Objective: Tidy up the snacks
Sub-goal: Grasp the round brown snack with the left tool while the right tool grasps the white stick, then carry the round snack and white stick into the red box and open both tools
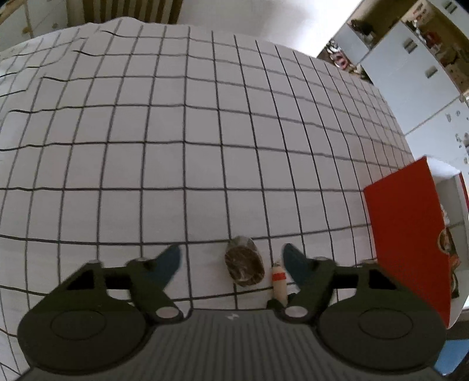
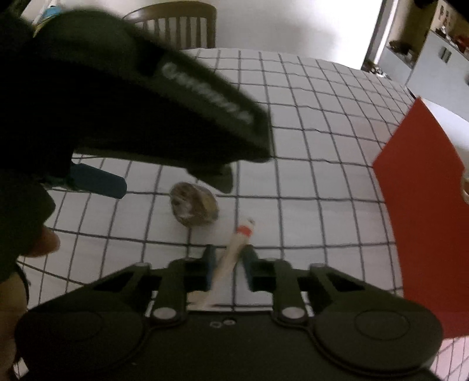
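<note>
A round brown snack in clear wrap (image 1: 243, 268) lies on the checked tablecloth (image 1: 205, 132). My left gripper (image 1: 233, 256) hangs over it, open, one blue finger on each side and neither touching. Just right of it lies a thin pale stick snack with a red band (image 1: 278, 282). In the right wrist view my right gripper (image 2: 229, 259) is shut on that stick snack (image 2: 239, 241), whose banded end pokes out ahead of the fingers. The brown snack (image 2: 193, 208) sits to its upper left, under the left gripper (image 2: 173, 187), whose black body fills the upper left.
A red box (image 1: 407, 234) (image 2: 422, 205) stands open at the table's right edge. A wooden chair (image 2: 176, 23) is behind the far edge. White cabinets (image 1: 410, 73) line the right wall. A person's hand (image 2: 44, 240) shows at the left.
</note>
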A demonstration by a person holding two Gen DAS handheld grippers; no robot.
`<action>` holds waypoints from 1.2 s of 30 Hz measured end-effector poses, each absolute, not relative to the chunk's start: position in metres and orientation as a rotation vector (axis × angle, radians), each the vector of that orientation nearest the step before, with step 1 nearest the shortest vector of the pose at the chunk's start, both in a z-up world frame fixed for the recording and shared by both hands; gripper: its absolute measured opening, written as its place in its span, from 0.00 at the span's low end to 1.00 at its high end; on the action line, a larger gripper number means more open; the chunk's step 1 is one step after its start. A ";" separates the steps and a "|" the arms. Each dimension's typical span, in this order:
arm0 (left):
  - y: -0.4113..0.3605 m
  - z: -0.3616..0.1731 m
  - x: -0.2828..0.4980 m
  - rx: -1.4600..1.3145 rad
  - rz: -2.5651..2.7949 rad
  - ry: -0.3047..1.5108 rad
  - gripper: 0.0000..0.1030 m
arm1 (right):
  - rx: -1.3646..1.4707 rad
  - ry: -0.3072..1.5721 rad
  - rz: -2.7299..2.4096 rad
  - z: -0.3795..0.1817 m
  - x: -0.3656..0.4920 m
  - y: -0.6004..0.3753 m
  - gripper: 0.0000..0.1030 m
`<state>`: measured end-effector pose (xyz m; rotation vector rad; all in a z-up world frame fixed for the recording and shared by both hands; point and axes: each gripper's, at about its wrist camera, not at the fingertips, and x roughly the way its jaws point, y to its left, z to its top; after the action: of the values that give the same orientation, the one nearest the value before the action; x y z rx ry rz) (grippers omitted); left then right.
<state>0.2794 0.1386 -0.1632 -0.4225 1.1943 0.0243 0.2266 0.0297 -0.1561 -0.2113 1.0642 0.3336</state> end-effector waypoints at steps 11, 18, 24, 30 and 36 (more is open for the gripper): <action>0.126 -0.171 0.279 -0.422 0.045 1.201 0.29 | -0.149 1.095 0.318 -0.155 0.221 -0.002 0.09; 0.131 -0.170 0.270 -0.441 0.051 1.207 0.28 | -0.115 1.094 0.311 -0.148 0.216 -0.018 0.09; 0.137 -0.165 0.254 -0.469 0.053 1.211 0.28 | -0.089 1.088 0.328 -0.139 0.211 -0.029 0.09; 0.139 -0.156 0.235 -0.484 0.043 1.193 0.28 | -0.064 1.080 0.342 -0.126 0.202 -0.041 0.09; 0.132 -0.141 0.215 -0.491 0.013 1.179 0.28 | -0.045 1.067 0.353 -0.104 0.184 -0.057 0.09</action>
<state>0.2149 0.1320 -0.1406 -0.4910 1.1786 0.0134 0.1835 -0.0574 -0.1039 -0.0450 1.0665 0.3531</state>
